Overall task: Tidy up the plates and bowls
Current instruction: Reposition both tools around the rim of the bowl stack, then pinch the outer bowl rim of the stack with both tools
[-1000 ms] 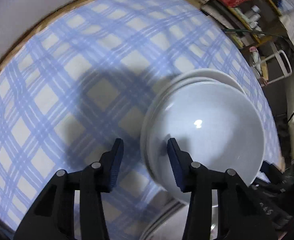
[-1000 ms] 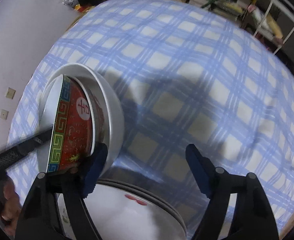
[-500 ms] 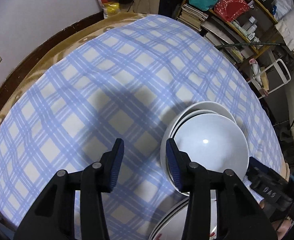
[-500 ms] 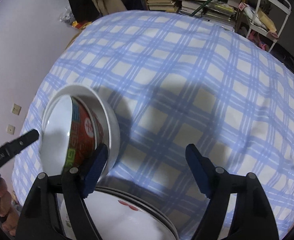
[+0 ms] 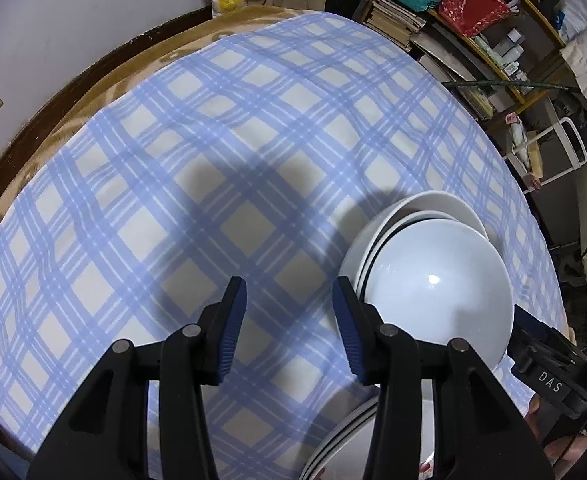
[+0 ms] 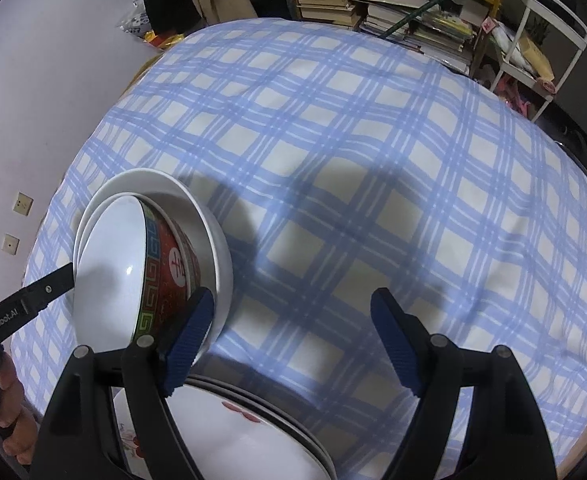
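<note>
Glossy round bowls (image 6: 149, 264) nested (tilted); checked cloth (image 5: 213, 160) beneath.

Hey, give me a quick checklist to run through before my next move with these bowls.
1. Left gripper open, nothing between its jaws: ok.
2. Right gripper open and empty: ok.
3. Red patterned bowl seated level inside the white bowl: not ok, it sits tilted.
4. Nested bowls resting on the checked tablecloth: cannot tell.
5. Plate stack neatly aligned: cannot tell, partly hidden behind the gripper.
</note>
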